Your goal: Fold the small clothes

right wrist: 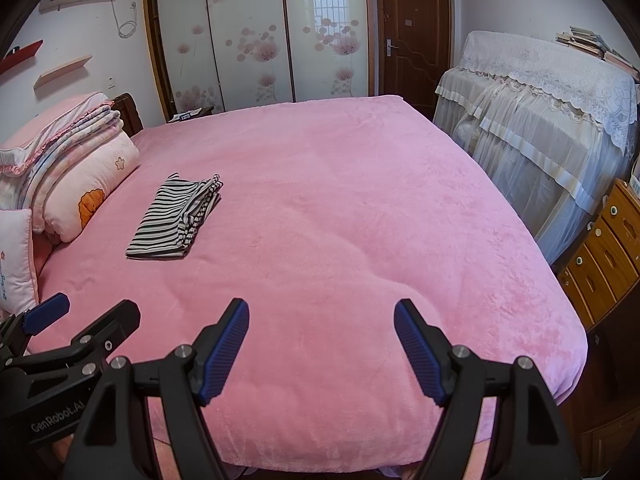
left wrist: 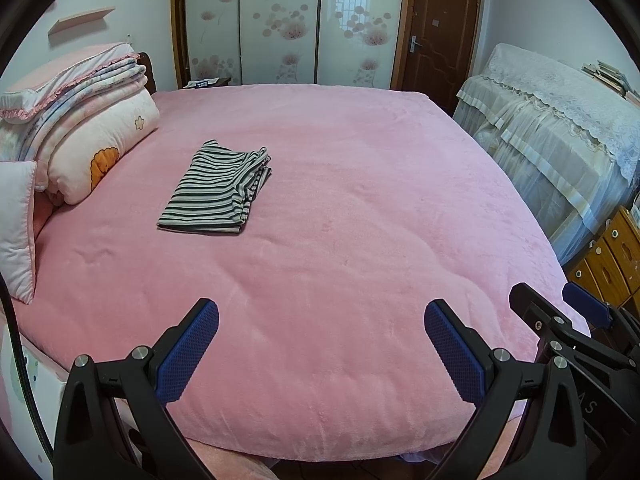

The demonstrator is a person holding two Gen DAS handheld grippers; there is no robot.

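The folded striped garment (left wrist: 218,190) lies flat on the pink bed (left wrist: 360,208), near the stacked quilts (left wrist: 92,140), its long axis apparently running toward the wardrobe (left wrist: 280,20). Left tongs (left wrist: 322,344) and right tongs (right wrist: 322,344) gape, empty.

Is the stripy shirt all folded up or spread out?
Folded. The stripy garment lies on the pink bed as a compact rectangle, with stacked layers showing along its right edge. Neither gripper touches it.

Both views low, sharing bed (left wrist: 360,200), side by side
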